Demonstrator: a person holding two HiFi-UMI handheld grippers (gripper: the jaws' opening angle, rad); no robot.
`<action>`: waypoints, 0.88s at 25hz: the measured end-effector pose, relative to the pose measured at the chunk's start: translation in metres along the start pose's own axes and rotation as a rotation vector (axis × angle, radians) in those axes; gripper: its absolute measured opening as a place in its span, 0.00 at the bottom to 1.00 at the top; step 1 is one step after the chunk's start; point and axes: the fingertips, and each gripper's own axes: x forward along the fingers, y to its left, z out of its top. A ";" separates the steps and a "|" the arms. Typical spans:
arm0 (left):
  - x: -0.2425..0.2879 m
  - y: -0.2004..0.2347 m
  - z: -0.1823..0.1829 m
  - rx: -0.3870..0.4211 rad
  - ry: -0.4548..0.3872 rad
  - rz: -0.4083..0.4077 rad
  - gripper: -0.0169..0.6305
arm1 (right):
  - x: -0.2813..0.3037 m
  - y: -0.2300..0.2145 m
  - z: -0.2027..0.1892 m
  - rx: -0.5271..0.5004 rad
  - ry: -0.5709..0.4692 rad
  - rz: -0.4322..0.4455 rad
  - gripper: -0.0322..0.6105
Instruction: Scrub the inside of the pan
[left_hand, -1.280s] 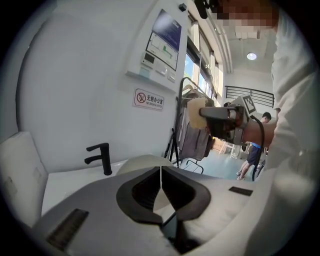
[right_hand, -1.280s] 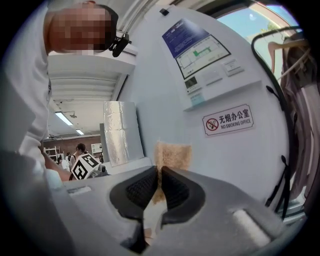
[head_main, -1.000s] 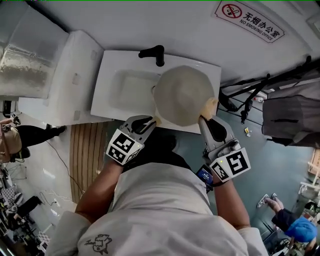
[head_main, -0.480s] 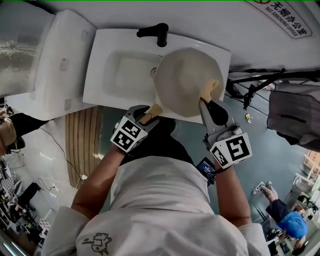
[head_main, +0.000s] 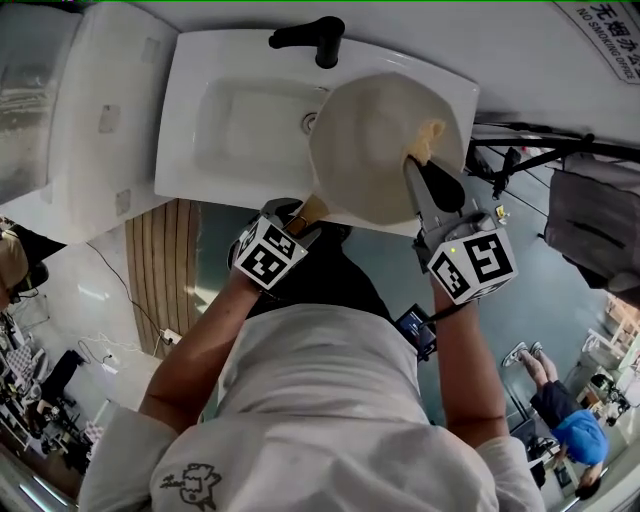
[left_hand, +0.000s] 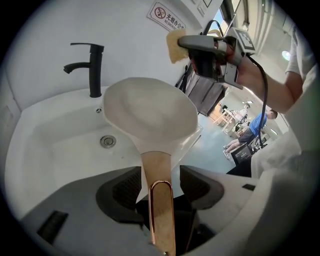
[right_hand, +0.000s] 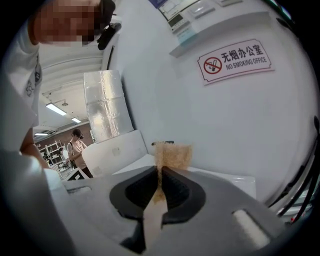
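Note:
A cream pan (head_main: 380, 150) lies over the right part of the white sink (head_main: 190, 150), inside facing up. Its tan handle (head_main: 312, 208) with a copper loop (left_hand: 161, 210) runs back between the jaws of my left gripper (head_main: 300, 218). Those jaws have just been opening, and now gaps show on both sides of the handle (left_hand: 159, 170), so the left gripper (left_hand: 160, 179) is open around it. My right gripper (head_main: 418, 170) is shut on a thin tan sponge (head_main: 430, 138) and hangs over the pan's right rim. The sponge (right_hand: 172, 154) sticks out past the right gripper (right_hand: 161, 172).
A black faucet (head_main: 310, 35) stands at the sink's back, with the drain (left_hand: 107, 141) below it. A white cabinet (head_main: 100, 110) adjoins the sink on the left. A black stand and grey bag (head_main: 590, 215) are at the right. A no-smoking sign (right_hand: 235, 60) hangs on the wall.
Both grippers and the pan came down toward the sink. The left jaws spread apart from the handle. The right gripper with the sponge stayed at the pan's right rim.

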 end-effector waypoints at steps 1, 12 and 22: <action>0.003 0.001 -0.004 0.001 0.012 -0.002 0.39 | 0.005 -0.002 -0.004 0.002 0.007 0.000 0.09; 0.016 0.006 -0.016 -0.036 0.049 -0.084 0.31 | 0.068 -0.036 -0.047 0.026 0.129 -0.026 0.09; 0.018 0.006 -0.018 -0.070 0.067 -0.160 0.30 | 0.123 -0.093 -0.079 0.079 0.210 -0.127 0.09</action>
